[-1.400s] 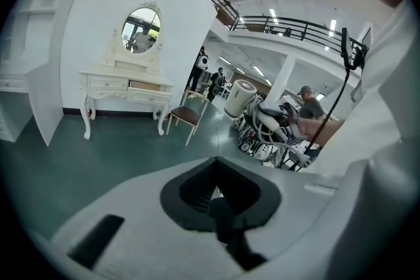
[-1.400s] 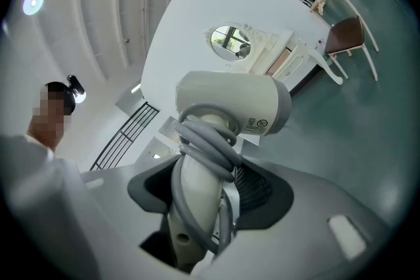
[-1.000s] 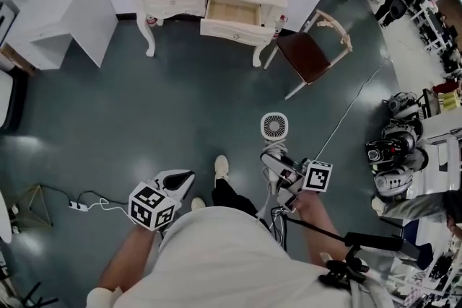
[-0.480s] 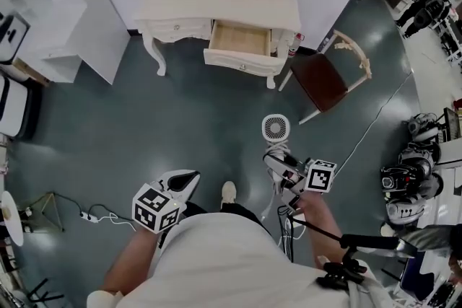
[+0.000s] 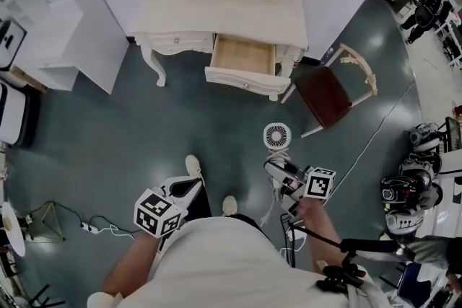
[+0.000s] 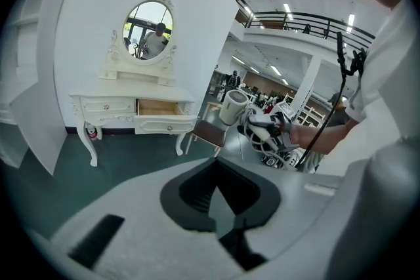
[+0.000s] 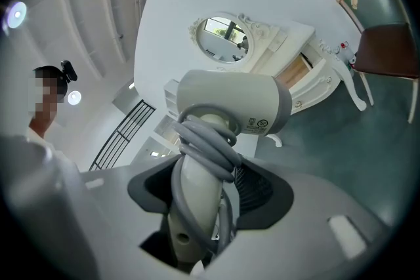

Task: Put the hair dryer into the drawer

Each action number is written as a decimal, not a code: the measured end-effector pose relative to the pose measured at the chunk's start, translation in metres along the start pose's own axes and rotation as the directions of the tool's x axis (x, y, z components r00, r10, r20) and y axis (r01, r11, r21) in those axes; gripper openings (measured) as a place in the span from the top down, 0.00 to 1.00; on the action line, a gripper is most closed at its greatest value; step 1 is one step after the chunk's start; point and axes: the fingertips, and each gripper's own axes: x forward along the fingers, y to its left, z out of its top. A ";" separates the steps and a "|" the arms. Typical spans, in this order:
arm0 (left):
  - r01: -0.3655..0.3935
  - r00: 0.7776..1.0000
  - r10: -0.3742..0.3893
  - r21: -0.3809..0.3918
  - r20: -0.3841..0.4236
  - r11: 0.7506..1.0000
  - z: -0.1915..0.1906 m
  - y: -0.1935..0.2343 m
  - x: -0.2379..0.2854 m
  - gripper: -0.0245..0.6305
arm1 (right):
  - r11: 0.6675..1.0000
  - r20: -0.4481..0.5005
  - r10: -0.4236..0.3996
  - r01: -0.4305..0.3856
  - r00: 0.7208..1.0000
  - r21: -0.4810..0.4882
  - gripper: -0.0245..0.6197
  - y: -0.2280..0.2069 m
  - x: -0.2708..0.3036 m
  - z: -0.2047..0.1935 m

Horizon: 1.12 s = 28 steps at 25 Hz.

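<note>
A white hair dryer (image 5: 276, 135) with its grey cord wound round the handle sits upright in my right gripper (image 5: 283, 171), jaws shut on the handle. In the right gripper view the hair dryer (image 7: 230, 108) fills the middle, with the right gripper (image 7: 205, 167) clamped on the wrapped handle. The open wooden drawer (image 5: 244, 58) juts from the cream dressing table (image 5: 224, 3) ahead, well apart from both grippers. My left gripper (image 5: 186, 185) hangs over the floor at lower left, its tips together and nothing in it. The left gripper view shows the left gripper (image 6: 216, 159), the drawer (image 6: 156, 107) and the hair dryer (image 6: 234, 105).
A brown-seated chair (image 5: 325, 94) stands right of the dressing table. A white shelf unit (image 5: 43, 18) stands at the left wall. A power strip with a cable (image 5: 90, 227) lies on the dark floor at lower left. Machines (image 5: 404, 191) crowd the right edge. The person's feet are below.
The person has walked toward the dressing table, which now sits lower and larger in the head view. Both grippers came forward with the person. The hair dryer stays in the right gripper.
</note>
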 end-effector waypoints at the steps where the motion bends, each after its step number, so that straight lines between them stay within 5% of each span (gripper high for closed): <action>1: 0.011 1.000 -0.011 0.002 0.009 1.000 0.007 0.009 0.004 0.96 | 1.000 0.003 -0.009 0.009 1.000 -0.005 0.59 -0.002 0.006 0.007; 11: 0.112 0.993 -0.114 0.054 0.034 0.992 0.093 0.126 0.017 0.96 | 0.997 0.111 -0.073 0.070 0.991 0.034 0.59 -0.014 0.087 0.092; 17: 0.119 0.992 -0.121 0.050 0.026 0.992 0.108 0.205 -0.004 0.96 | 0.998 0.149 -0.069 0.068 0.986 0.014 0.59 -0.016 0.145 0.133; 28: 0.115 0.993 -0.114 -0.012 0.039 0.993 0.126 0.254 0.012 0.96 | 0.989 -0.029 -0.144 0.143 0.989 -0.044 0.59 -0.069 0.192 0.178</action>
